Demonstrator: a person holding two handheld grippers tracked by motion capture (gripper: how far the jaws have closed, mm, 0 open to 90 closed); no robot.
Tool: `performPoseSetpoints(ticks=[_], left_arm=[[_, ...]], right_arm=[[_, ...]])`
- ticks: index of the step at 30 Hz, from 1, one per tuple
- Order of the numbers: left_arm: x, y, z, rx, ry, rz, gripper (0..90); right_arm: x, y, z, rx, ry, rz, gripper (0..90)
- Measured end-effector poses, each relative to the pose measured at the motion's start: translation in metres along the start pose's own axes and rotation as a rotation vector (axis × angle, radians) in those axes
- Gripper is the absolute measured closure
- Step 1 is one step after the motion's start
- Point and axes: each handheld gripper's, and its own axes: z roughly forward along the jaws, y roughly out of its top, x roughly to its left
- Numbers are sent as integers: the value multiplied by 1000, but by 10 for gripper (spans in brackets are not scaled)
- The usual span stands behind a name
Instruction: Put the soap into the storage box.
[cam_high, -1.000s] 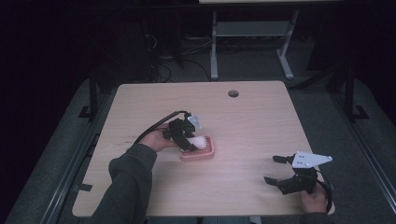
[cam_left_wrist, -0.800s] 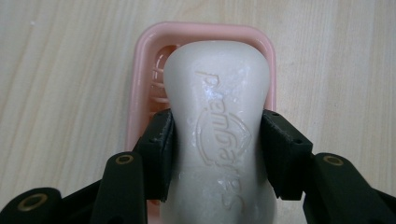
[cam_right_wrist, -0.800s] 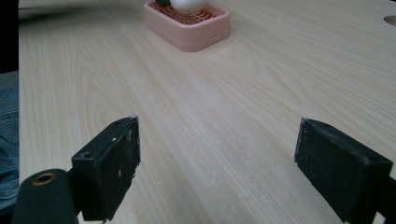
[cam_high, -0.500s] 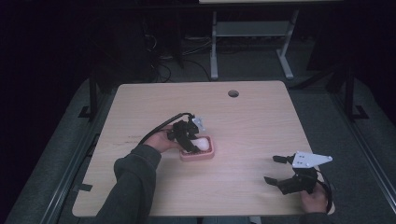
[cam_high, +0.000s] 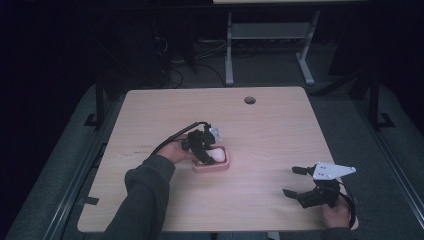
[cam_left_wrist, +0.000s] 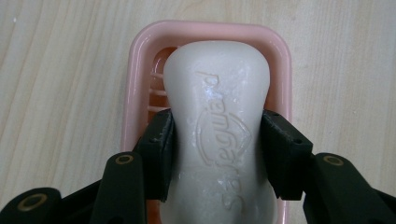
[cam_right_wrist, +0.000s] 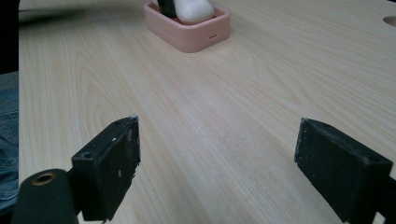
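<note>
So the thing in play is a white waisted bar of soap w/ an embossed logo (cam_left_wrist: 219, 135), sitting in/over a pink rounded-rectangle plastic soap dish (cam_left_wrist: 135, 84) roughly mid tabletop (cam_high: 280, 120), a bit left of centre in the high view. The left gripper (cam_left_wrist: 217, 154) is clenched on the soap bar right at its narrow waist, one black pad flat on each long side, which imo is the best spot to grab it: the bar flares out above and below the pinch, so the shape itself stops it from squirting out either way. Can't tell if the bar is fully seated on the dish ribs or just hanging over them, the gripper view looks straight down on it. Handling guess: soap is stiff and fairly light, not fragile, but the surface looks a little flaky/waxy w/ some specks, so prob slippery if damp, and the pads could dent or scuff it if squeezed too hard. Firm-but-not-crushing grip, keep it level. The dish is thin plastic and light, so it might slide or come along if the bar sticks to it. The right gripper (cam_high: 300, 182) rests near the tabletop's right front corner w/ jaws spread wide, nothing btw them, well apart from the dish.
</note>
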Motion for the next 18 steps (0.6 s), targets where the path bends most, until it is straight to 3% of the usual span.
performPoseSetpoints(ticks=[11,18], left_arm=[[-1,1,1,-1,5,4,479],[-2,-3,-4,-18,18,-17,448]], right_arm=[[1,1,1,3,0,-3,135],[2,1,2,6,1,-2,135]])
